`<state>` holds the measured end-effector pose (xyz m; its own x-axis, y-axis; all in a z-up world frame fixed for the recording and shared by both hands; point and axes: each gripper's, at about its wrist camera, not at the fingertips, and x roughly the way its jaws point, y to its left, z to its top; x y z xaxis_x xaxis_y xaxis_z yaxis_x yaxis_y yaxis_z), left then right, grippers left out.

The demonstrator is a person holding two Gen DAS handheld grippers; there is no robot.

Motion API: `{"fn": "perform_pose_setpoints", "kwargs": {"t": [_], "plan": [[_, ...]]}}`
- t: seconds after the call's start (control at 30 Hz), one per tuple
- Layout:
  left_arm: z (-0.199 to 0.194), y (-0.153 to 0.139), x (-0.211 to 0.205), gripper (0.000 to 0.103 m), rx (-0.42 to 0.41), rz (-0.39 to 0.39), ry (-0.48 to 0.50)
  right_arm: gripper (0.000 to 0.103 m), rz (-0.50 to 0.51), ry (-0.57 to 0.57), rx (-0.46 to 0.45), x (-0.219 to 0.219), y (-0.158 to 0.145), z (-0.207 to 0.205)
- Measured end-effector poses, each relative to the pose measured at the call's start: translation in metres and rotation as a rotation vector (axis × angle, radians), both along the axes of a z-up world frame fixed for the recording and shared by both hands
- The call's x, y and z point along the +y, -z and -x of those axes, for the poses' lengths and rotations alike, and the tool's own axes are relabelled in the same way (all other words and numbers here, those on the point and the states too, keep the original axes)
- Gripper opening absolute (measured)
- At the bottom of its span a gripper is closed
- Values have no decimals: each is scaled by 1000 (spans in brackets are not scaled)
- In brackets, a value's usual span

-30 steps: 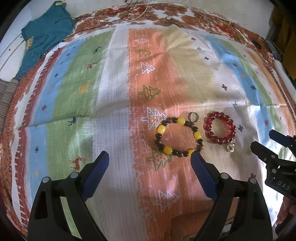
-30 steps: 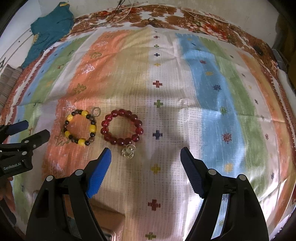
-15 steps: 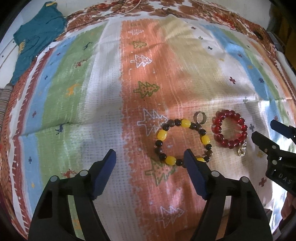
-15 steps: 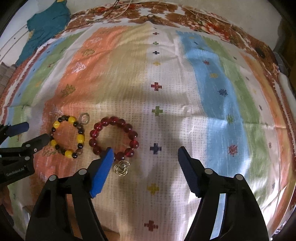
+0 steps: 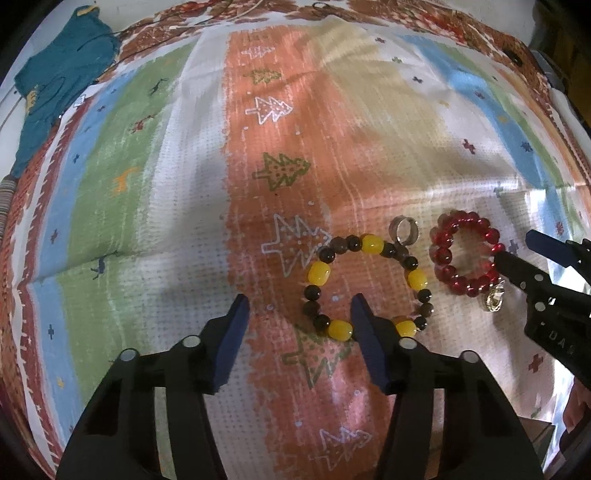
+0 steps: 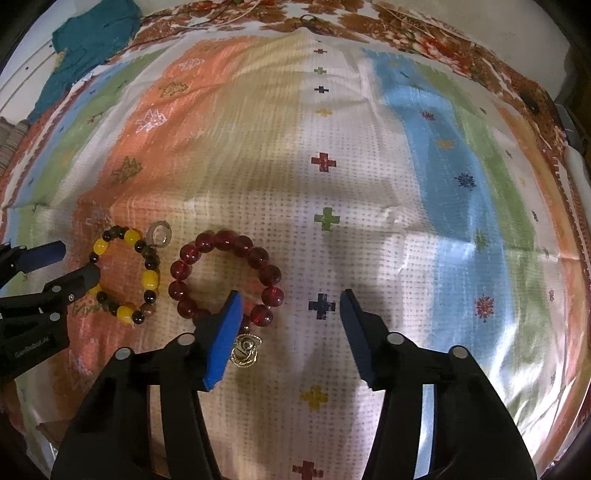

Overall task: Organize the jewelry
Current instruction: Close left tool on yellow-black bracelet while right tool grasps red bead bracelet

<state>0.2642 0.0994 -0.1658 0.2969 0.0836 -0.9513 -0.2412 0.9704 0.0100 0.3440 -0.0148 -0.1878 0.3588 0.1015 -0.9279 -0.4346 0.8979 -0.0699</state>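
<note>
A yellow-and-dark bead bracelet [image 5: 417, 277] lies on the striped cloth, also in the right wrist view [image 6: 149, 278]. A silver ring [image 5: 405, 231] [image 6: 159, 234] touches its far side. A red bead bracelet [image 5: 443, 254] [image 6: 258, 255] lies to the right, with a small gold piece [image 5: 494, 300] [image 6: 246, 350] at its near edge. My left gripper [image 5: 300, 303] is open, its right finger over the yellow bracelet's near edge. My right gripper [image 6: 290, 300] is open, its left finger over the red bracelet's near edge.
A patterned striped cloth [image 5: 184, 184] covers the surface. A teal garment [image 5: 55, 85] lies at the far left corner, and cords [image 6: 207, 18] run along the far edge. A brown cardboard edge [image 6: 48, 430] shows at the near left below the cloth.
Both grippers have moved forward and down toward the jewelry. The bracelets now sit closer to the fingers. Both stayed open, their gaps a little narrower.
</note>
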Motion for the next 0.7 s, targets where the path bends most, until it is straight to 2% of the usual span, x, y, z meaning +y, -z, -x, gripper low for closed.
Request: {"fn": "perform_pose_setpoints", "kwargs": {"t": [0.13, 0.23, 0.27, 0.3, 0.47, 0.7], "plan": [[-4, 8, -5, 51, 7, -32, 25, 36, -9, -22, 9, 5, 5, -1], [-5, 8, -9, 27, 6, -36, 43, 25, -15, -40, 17, 9, 7, 0], [-6, 8, -10, 16, 10, -37, 46, 19, -19, -48, 21, 11, 8, 1], [-5, 8, -10, 11, 11, -37, 48, 19, -6, -63, 17, 13, 9, 3], [-3, 8, -10, 9, 9, -40, 55, 14, 2, -81, 8, 14, 6, 4], [7, -13, -12, 9, -22, -46, 51, 14, -20, -99, -33, 13, -12, 10]]}}
